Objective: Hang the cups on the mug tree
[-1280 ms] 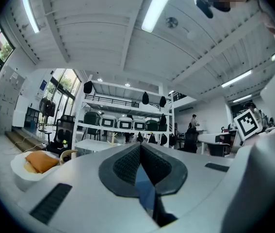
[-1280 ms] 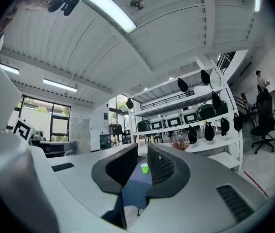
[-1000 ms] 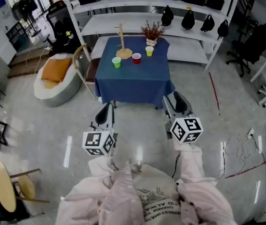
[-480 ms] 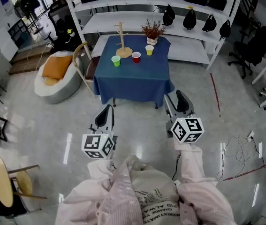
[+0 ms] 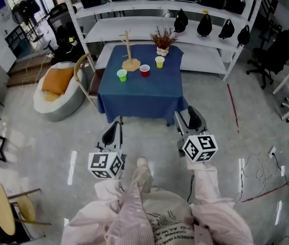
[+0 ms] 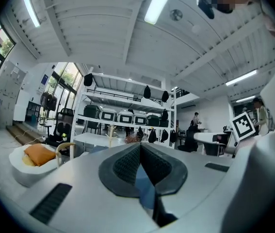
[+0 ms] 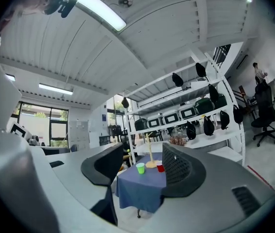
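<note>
Nothing is hung yet. The pale wooden mug tree (image 5: 129,47) stands bare at the far left of the table (image 5: 134,98), and all three cups sit on the cloth in front of it: the small green cup (image 5: 122,75) nearest me, the small red cup (image 5: 145,70) in the middle, and the small yellow cup (image 5: 159,62) furthest back, beside a pot of dried reddish twigs (image 5: 163,39). So the whole job is ahead, three cups to go, and I'm standing well apart from the table with glossy pale floor (image 5: 42,137) between us. My left gripper (image 5: 112,132) is closed, its pads pressed together on nothing. My right gripper (image 5: 189,120) has just been opening its jaws; they stand apart and empty, framing the table in the distance in its own view. As for surfaces, the tree is a slim upright stem with short angled pegs on a flat round base, light bare wood by the look of it. The cups are tapered, mouths up, and I'd guess thin plastic; I can't tell from here whether they have handles. The table wears a dark blue cloth draping down its sides, soft and liable to ruck. My gripper pads are dark with a fine cross-hatched texture, which should bite well on smooth cup walls.
</note>
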A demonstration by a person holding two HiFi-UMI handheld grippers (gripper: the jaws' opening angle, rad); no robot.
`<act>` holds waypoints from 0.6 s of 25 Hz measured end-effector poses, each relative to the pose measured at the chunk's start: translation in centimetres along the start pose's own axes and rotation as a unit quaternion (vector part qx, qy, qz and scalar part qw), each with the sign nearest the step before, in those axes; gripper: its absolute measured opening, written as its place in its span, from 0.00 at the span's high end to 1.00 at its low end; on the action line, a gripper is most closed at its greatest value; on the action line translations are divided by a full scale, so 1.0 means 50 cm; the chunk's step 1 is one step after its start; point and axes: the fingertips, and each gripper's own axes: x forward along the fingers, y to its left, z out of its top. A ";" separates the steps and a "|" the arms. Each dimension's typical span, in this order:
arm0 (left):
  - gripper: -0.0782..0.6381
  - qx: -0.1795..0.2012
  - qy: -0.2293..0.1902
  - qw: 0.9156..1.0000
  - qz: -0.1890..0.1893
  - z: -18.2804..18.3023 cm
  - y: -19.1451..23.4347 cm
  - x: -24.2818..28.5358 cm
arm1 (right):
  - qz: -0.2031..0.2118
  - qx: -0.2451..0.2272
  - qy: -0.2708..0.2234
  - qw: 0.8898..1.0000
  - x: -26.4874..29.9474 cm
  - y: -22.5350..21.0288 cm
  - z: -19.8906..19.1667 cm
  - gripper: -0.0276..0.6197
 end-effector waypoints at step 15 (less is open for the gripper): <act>0.89 -0.020 0.024 0.999 -0.042 -0.003 0.162 0.327 | -0.019 0.007 0.022 1.000 0.324 -0.093 -0.031 0.62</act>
